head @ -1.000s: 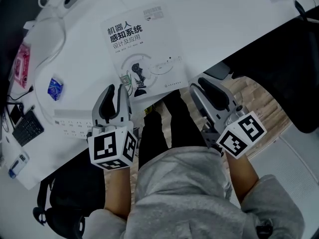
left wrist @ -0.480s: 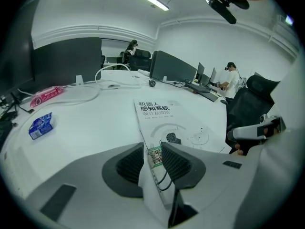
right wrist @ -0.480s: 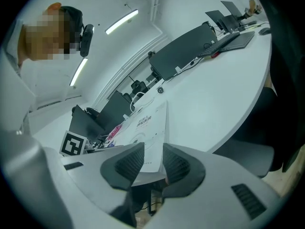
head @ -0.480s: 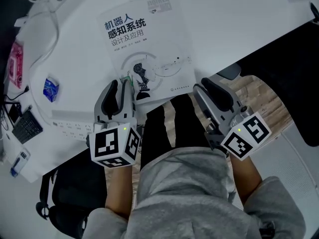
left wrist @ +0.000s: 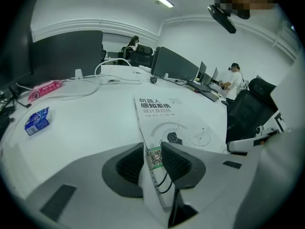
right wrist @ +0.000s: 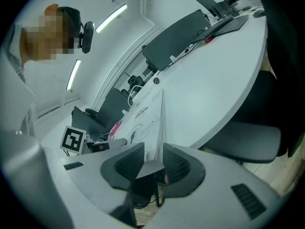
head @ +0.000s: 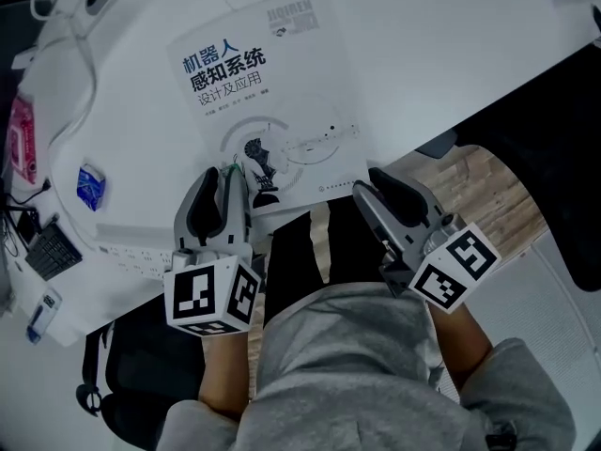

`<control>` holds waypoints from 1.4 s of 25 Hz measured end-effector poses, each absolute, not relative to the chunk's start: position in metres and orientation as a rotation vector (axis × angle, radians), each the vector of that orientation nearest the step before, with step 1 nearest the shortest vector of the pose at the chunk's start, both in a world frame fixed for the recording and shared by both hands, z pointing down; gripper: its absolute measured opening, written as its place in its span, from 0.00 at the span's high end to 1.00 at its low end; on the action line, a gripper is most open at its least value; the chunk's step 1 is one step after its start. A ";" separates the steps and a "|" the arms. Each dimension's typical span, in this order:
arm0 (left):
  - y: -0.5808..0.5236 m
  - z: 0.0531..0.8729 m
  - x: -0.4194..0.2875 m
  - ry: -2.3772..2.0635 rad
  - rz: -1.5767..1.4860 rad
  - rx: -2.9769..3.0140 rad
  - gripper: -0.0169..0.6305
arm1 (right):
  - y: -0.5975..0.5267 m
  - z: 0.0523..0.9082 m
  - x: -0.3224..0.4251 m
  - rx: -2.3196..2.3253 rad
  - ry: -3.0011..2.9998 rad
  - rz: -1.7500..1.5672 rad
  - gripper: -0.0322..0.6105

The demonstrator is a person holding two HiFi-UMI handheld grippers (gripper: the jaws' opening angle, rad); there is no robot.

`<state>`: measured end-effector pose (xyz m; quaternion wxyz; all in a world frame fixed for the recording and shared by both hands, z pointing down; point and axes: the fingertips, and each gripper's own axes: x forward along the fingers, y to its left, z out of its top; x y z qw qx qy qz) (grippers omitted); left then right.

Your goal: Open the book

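Book point(left wrist: 167, 120) corner between open left gripper point(left wrist: 152, 151)

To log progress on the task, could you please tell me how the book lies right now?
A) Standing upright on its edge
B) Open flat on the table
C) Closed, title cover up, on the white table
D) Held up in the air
C: the book lies flat and closed on the white table, with its printed title cover facing up.
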<state>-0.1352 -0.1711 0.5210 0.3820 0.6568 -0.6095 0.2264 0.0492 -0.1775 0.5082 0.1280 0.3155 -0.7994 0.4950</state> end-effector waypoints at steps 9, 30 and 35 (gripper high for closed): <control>-0.171 0.521 -0.136 -1.537 0.602 1.636 0.79 | -0.170 0.507 0.053 0.910 -2.279 1.591 0.75; -0.173 0.524 -0.134 -1.546 0.582 1.598 0.81 | -0.173 0.499 0.040 0.713 -2.329 1.723 0.79; -0.173 0.524 -0.133 -1.542 0.546 1.600 0.81 | -0.175 0.507 0.045 0.819 -2.272 1.705 0.82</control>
